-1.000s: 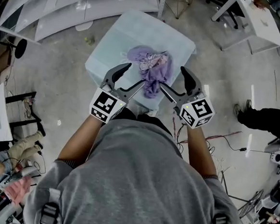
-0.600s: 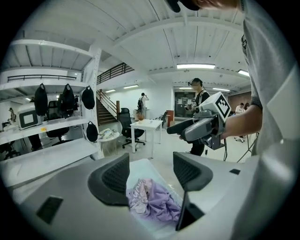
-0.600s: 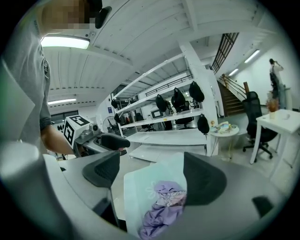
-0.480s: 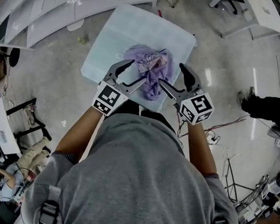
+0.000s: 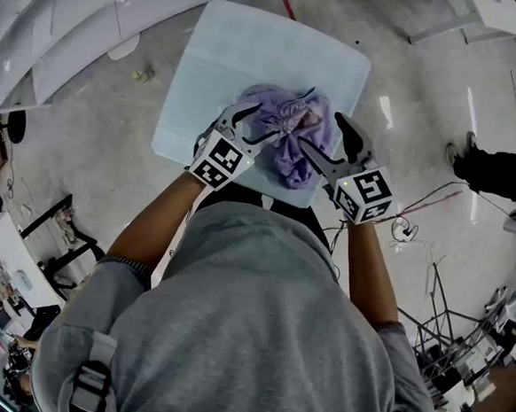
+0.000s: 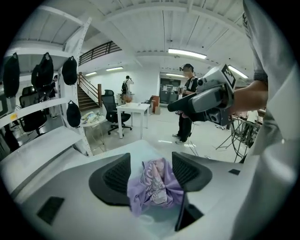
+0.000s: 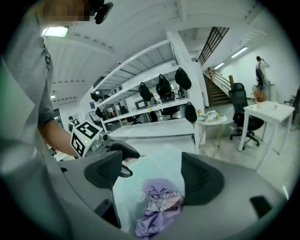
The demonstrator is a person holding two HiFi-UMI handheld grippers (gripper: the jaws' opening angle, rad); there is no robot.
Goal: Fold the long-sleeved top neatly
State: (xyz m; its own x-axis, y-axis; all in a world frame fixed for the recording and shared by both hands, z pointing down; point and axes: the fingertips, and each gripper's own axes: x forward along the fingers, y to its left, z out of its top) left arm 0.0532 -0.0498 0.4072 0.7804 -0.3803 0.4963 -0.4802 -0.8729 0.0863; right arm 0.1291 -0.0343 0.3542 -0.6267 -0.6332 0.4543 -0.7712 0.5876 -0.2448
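Seen from above, a small square table (image 5: 216,64) under a pale blue-green cover stands on a concrete floor. White shelving (image 5: 68,26) runs along the upper left, loose cables (image 5: 421,218) trail over the floor to the right, and a bystander (image 5: 501,171) in dark clothes stands well apart at the right edge. The gripper views add dark bags (image 7: 164,86) hanging on the shelving, a white desk (image 6: 133,108) and an office chair (image 6: 110,110) farther off. A crumpled lilac long-sleeved top (image 5: 286,136) lies in a heap on the near half of the table, its lower end close to the near edge. The left gripper (image 5: 266,120) flanks the heap's left side and the right gripper (image 5: 320,130) its right, both pointing away from the person and downward. Each pair of jaws stands wide apart and has just been closing slightly. The heap shows between them, but no pad presses on it, so neither gripper holds anything. The far half of the table is bare cover — open room beyond the heap — while the near edge sits just beside the person's body.
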